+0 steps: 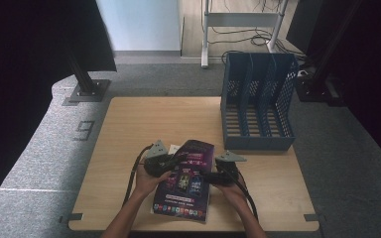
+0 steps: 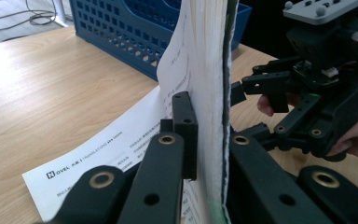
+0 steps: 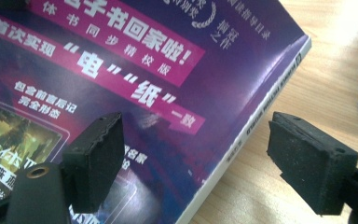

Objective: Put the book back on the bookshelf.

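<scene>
On the table (image 1: pixel 129 124), near its front edge, the left gripper (image 1: pixel 164 163) is clamped on the left edge of a book (image 1: pixel 188 181) with a purple cover. In the left gripper view its 2 black jaws press from either side on the white page block of the book (image 2: pixel 205 93), which stands on edge between them, the cover's dark rim facing right. A loose printed sheet (image 2: pixel 102 154) lies flat on the wood under and to the left of the jaws. From above, the book is tilted, its left side raised off the table in the grip and its lower end resting near the front edge, with the sheet (image 1: pixel 174 148) peeking out by its upper left corner.

At the book's right edge sits the right gripper (image 1: pixel 217 177), held by the person's right hand. Its jaws stand apart: in the right gripper view the left pad (image 3: pixel 95 161) hangs over the purple cover (image 3: pixel 135 93) and the right pad (image 3: pixel 310 161) over bare wood beyond the spine, neither pressing on the book. The left gripper view shows the right gripper (image 2: pixel 256 98) just beyond the book with its fingers spread.

Farther back on the right of the table stands a blue file rack (image 1: pixel 258 99) with 3 slots, well apart from the book.
</scene>
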Demonstrator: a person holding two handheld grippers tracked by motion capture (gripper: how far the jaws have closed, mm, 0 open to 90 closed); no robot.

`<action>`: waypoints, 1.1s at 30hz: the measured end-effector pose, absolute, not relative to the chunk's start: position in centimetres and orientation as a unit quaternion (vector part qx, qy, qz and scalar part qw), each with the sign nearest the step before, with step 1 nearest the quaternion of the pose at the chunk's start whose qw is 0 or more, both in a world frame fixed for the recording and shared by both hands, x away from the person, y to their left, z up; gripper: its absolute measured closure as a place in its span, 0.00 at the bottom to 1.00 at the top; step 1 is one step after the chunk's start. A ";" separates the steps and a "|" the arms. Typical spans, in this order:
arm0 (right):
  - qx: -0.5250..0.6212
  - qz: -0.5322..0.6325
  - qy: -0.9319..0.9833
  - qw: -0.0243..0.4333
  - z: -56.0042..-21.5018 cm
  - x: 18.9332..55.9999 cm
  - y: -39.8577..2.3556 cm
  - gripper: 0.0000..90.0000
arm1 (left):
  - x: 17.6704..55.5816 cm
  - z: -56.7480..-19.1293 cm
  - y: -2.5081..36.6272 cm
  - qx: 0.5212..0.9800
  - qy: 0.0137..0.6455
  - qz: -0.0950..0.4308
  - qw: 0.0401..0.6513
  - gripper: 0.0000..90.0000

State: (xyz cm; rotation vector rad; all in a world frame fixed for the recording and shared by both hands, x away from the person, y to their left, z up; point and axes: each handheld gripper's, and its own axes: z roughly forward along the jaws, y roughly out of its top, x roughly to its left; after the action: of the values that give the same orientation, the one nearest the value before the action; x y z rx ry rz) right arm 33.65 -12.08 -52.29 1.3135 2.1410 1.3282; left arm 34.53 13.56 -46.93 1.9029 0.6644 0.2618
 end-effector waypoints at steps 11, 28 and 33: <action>0.449 0.472 0.744 0.149 -51.7 34.6 -11.9 0.19 | 33.9 -46.4 14.0 0.792 0.270 0.111 0.537 0.98; 0.450 0.487 0.741 0.103 -51.6 36.1 -11.8 0.23 | 33.8 -46.6 14.9 0.783 0.275 0.104 0.548 0.98; 0.454 0.486 0.739 0.104 -51.6 36.0 -11.9 0.27 | 34.2 -47.2 15.1 0.783 0.284 0.099 0.544 0.98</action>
State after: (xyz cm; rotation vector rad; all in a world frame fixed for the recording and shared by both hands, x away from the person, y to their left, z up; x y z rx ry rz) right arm 35.96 -11.91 -51.57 1.3398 2.1800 1.4324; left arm 34.18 15.06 -47.15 1.8587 0.6747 0.2348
